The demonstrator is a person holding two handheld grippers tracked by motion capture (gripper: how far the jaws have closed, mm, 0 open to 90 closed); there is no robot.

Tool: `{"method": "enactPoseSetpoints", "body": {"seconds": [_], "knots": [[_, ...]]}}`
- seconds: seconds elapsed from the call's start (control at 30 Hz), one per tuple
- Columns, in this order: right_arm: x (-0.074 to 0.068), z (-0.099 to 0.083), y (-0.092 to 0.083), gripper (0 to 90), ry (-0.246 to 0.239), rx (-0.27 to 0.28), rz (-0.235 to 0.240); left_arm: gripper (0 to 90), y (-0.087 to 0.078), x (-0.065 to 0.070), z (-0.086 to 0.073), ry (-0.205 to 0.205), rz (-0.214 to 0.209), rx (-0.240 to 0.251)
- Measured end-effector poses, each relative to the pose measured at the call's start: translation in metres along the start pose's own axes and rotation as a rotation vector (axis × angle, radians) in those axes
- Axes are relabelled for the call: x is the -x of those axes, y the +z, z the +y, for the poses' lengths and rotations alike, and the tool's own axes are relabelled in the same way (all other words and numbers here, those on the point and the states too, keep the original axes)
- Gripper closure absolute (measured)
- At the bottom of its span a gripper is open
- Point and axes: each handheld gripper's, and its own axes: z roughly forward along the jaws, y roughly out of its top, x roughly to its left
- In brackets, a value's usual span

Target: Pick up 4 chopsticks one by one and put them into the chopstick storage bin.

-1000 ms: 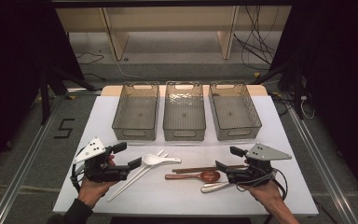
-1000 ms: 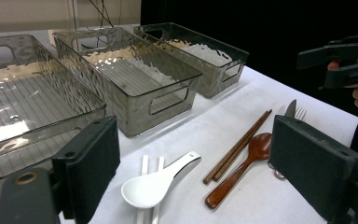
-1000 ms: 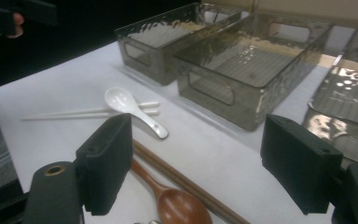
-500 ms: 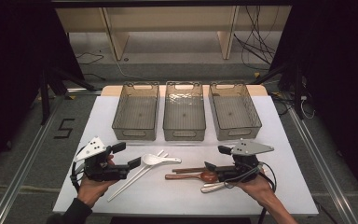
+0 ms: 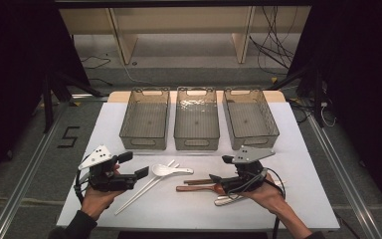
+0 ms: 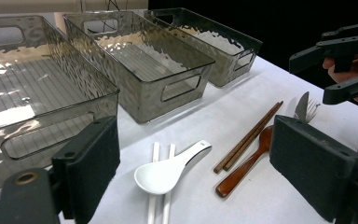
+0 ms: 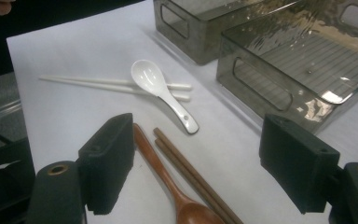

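A white ceramic spoon lies across a pair of white chopsticks near the table's front. To their right lie a brown wooden spoon, brown chopsticks and a metal fork. My left gripper stands open just left of the white spoon, pointing at it. My right gripper is open too, held low over the wooden spoon and brown chopsticks, which run between its jaws. Nothing is held.
Three empty smoky plastic bins stand in a row behind the utensils: left, middle and right. The white table has bare room at the right and along its front edge.
My right gripper has moved left, from the table's right side to above the brown spoon and chopsticks. The left gripper has stayed put.
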Motion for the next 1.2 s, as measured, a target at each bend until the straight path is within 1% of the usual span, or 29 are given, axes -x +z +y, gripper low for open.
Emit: {"method": "enactPoseSetpoints", "body": {"seconds": [0.13,0.5,0.63,0.8,0.93,1.0,1.2], "knots": [[0.000,0.003,0.004,27.6,-0.012,-0.023,0.017,15.4,0.000,0.000,0.000,0.002,-0.002,-0.003],[-0.003,0.013,0.022,28.0,-0.042,-0.068,0.029,15.4,-0.001,-0.001,0.001,0.003,-0.003,-0.006],[-0.004,0.015,0.026,28.2,-0.051,-0.075,0.031,15.4,-0.001,0.000,0.001,0.002,-0.005,-0.007],[-0.005,0.017,0.033,28.3,-0.065,-0.096,0.036,15.4,-0.001,0.000,0.001,0.003,-0.005,-0.007],[-0.007,0.019,0.037,28.3,-0.073,-0.109,0.044,15.4,-0.001,-0.001,0.001,0.005,-0.004,-0.018],[-0.007,0.019,0.038,28.3,-0.076,-0.113,0.046,15.4,-0.001,-0.001,0.001,0.000,-0.001,-0.020],[-0.006,0.020,0.042,28.5,-0.080,-0.131,0.048,15.4,0.000,-0.003,0.001,-0.002,0.009,-0.043]]}}
